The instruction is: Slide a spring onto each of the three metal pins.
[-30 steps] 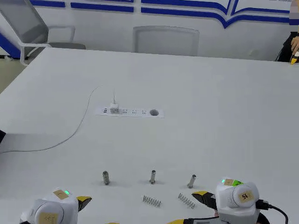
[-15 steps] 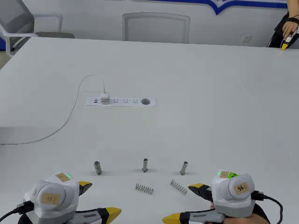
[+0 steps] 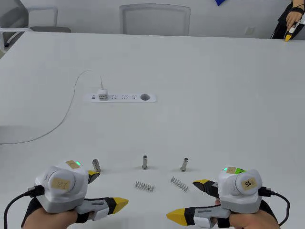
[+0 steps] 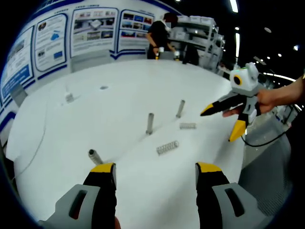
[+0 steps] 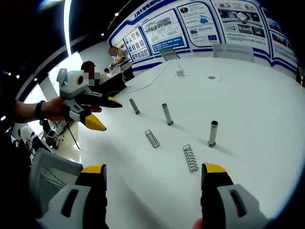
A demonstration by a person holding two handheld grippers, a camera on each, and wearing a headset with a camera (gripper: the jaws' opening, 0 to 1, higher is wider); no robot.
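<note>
Three metal pins stand in a row near the table's front edge. The left pin wears a spring; the middle pin and right pin are bare. Two loose springs lie flat just in front of them. My left gripper is open, with one tip close beside the left pin. My right gripper is open, near the right-hand spring. Between the left gripper's jaws nothing is held; a spring lies ahead. Nothing sits in the right gripper either, with a spring just ahead.
A white power strip with a plug and a thin cable lies mid-table. A grey chair stands behind the table's far edge. A person's hand shows at the far right corner.
The head camera has tilted down, so the whole picture has shifted. Both grippers have come further up over the table, and the left one's tip is closer to the left pin. Pins and springs lie unchanged.
</note>
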